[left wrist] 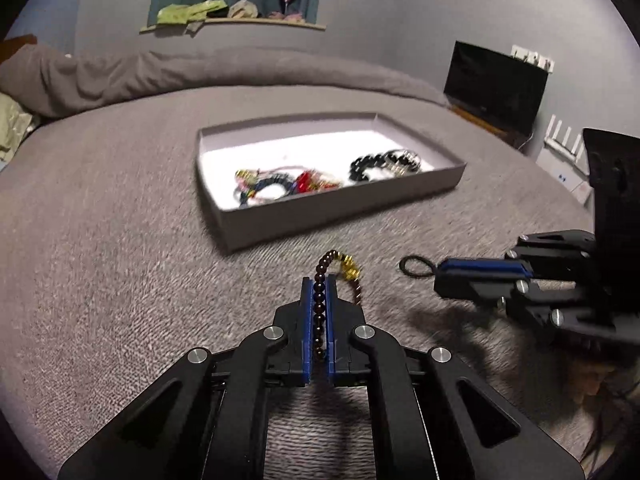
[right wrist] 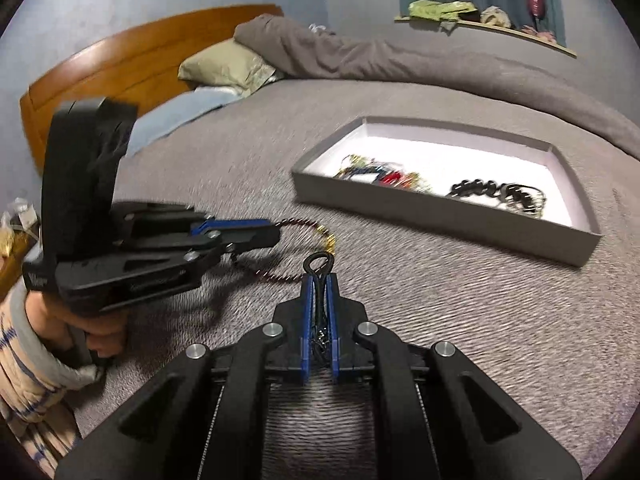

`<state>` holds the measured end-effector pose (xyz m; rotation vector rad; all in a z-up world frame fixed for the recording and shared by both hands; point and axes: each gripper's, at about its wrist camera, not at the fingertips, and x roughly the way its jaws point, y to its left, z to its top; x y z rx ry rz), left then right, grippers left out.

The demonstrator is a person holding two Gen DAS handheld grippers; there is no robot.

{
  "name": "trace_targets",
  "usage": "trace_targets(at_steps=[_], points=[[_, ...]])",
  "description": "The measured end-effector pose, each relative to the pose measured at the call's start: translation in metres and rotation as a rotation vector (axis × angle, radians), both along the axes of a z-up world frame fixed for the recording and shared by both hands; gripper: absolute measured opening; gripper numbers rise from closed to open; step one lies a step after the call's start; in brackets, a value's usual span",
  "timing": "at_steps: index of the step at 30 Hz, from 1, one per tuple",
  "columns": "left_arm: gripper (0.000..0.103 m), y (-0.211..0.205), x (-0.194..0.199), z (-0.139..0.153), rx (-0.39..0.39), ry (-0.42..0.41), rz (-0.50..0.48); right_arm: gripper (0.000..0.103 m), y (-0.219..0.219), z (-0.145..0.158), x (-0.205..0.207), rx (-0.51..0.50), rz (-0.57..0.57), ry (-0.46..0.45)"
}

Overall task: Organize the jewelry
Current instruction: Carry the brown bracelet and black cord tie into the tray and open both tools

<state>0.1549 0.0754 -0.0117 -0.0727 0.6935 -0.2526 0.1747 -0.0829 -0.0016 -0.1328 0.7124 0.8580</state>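
Left gripper (left wrist: 319, 286) clamps beaded bracelet (left wrist: 320, 308); right gripper (right wrist: 319, 286) clamps black loop (right wrist: 319, 264); tray (left wrist: 320, 216) ahead, nearer the left.

Box (left wrist: 340, 216) on the bed (left wrist: 120, 240), jewelry (left wrist: 280, 186) inside. Before it: bead bracelet (left wrist: 319, 300) between left gripper (left wrist: 319, 284) fingers; right of that, cord loop (left wrist: 416, 266) in right gripper (right wrist: 319, 280). Pillow (right wrist: 224, 64) and headboard (right wrist: 120, 60) behind.

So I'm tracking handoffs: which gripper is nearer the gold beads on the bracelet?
Left. The left gripper clamps the bracelet just behind its gold beads; the right gripper, holding a black loop, hangs to their right.
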Motion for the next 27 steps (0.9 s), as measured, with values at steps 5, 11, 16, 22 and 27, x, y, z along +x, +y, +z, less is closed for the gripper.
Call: trace_targets(at_steps=[5, 11, 16, 22, 27], points=[[0.006, -0.001, -0.001, 0.012, -0.043, -0.032, -0.023, 0.007, -0.015, 0.010, 0.015, 0.061, -0.041, 0.020], [0.006, -0.004, 0.009, 0.030, -0.053, -0.073, -0.034, 0.007, -0.032, 0.016, 0.029, 0.074, -0.094, 0.007], [0.006, 0.000, 0.017, 0.046, -0.075, -0.103, -0.032, 0.007, -0.044, 0.020, 0.045, 0.075, -0.140, -0.001], [0.006, 0.010, 0.033, 0.059, -0.110, -0.117, -0.020, 0.007, -0.054, 0.028, 0.068, 0.079, -0.174, -0.002], [0.006, 0.018, 0.057, 0.069, -0.153, -0.118, -0.015, 0.007, -0.054, 0.036, 0.098, 0.049, -0.207, -0.009]])
